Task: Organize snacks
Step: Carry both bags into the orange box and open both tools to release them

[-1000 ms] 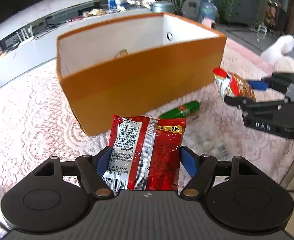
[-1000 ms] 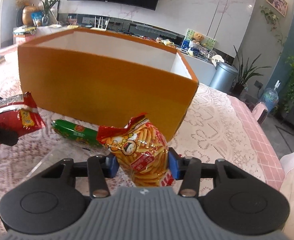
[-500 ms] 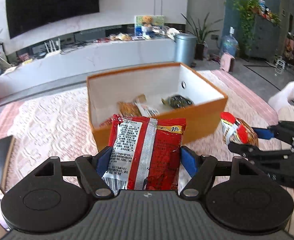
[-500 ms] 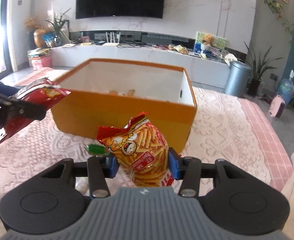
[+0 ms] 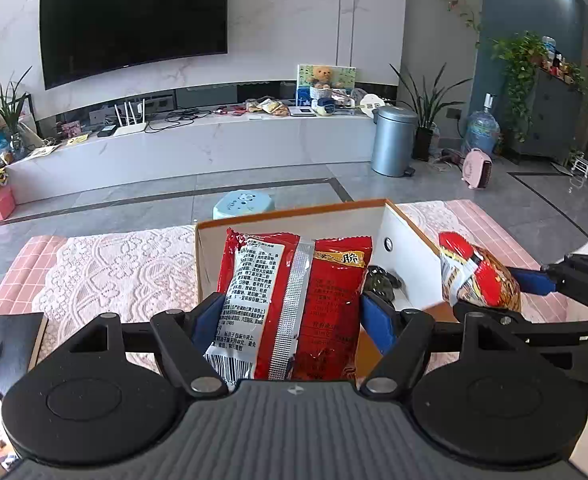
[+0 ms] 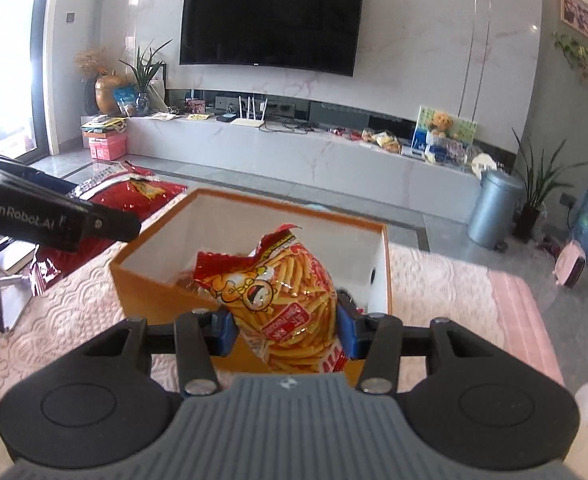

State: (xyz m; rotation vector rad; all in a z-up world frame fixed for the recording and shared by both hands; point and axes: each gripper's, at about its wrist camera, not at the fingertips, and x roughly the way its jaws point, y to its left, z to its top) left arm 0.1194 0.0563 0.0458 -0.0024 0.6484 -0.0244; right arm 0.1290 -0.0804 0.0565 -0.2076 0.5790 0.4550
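Your L gripper is clamped on the red snack bag, held above the orange box. Your R gripper pinches the fries snack pack over the box's near wall, w/ the box sitting on the lace tablecloth.

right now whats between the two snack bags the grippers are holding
In the left wrist view, only the white right end wall of the orange box shows between the red packet in the left gripper and the fries bag in the right gripper.

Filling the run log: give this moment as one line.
left gripper: shut on red packet | right gripper: shut on fries bag | both near orange box | nothing released
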